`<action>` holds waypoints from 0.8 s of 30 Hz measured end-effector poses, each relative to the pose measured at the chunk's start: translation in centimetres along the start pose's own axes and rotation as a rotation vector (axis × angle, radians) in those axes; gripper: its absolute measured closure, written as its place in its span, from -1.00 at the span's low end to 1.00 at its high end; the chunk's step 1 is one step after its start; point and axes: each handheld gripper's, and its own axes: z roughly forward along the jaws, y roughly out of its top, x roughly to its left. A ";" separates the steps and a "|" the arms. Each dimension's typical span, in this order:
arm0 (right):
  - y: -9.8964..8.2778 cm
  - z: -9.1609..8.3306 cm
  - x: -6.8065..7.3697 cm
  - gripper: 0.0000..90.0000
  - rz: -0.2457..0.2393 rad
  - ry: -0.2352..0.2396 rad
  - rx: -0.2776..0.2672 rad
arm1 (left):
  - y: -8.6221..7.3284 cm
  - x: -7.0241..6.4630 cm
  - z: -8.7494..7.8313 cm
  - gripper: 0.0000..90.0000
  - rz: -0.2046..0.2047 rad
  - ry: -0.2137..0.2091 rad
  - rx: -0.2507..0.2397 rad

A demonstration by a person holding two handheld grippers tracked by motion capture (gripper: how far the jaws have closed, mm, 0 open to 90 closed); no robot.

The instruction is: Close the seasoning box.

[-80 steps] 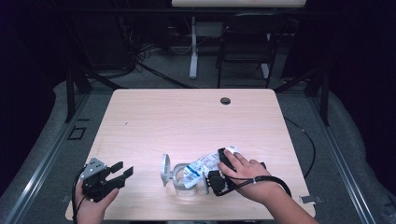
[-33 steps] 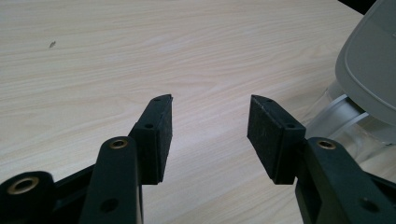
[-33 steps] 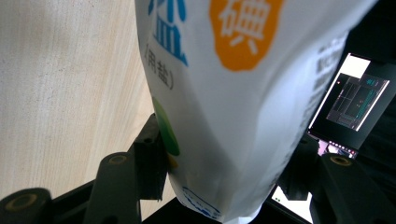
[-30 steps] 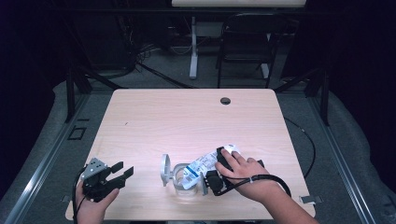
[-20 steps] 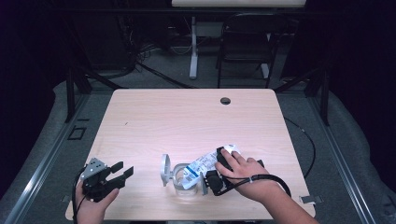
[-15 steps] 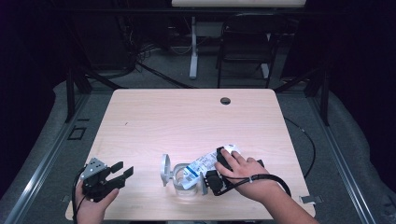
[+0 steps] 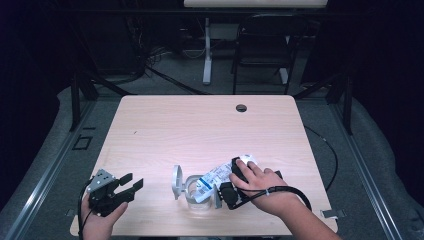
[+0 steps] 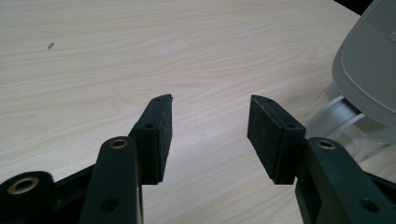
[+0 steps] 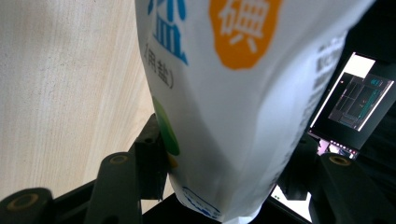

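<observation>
A white salt bag (image 7: 220, 176) with blue and orange print lies tilted, its lower end resting in a clear jar (image 7: 196, 192) near the table's front edge. The jar's grey hinged lid (image 7: 176, 181) stands open at its left. My right gripper (image 7: 229, 186) is shut on the salt bag, whose white body (image 9: 243, 93) fills the space between the jaws in the right gripper view. My left gripper (image 7: 131, 185) sits at the front left corner, open and empty, pointing toward the jar. The left gripper view has its fingertips (image 8: 159, 130) apart over bare wood, with the lid (image 8: 369, 60) at right.
The light wooden table (image 7: 200, 130) has a cable hole (image 7: 241, 108) near its far edge. A black cable (image 7: 280, 192) loops from the right gripper over the wrist. A chair (image 7: 260, 55) and desk legs stand beyond the table. A lit screen (image 9: 355, 100) glows in the right gripper view.
</observation>
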 end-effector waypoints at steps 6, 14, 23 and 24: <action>-0.1 0.0 0.0 0.02 0.000 0.002 0.000 | 0.0 0.0 0.1 0.12 0.000 -0.002 -0.002; 0.0 -0.1 -0.2 0.02 -0.015 0.003 0.021 | 0.0 0.0 0.1 0.12 0.001 -0.004 -0.001; 0.1 -0.1 -0.2 0.02 -0.022 0.001 0.024 | 0.0 0.0 0.1 0.12 0.002 -0.004 -0.002; 0.1 -0.1 -0.3 0.02 -0.024 0.000 0.025 | 0.0 0.0 0.1 0.12 0.002 -0.004 -0.002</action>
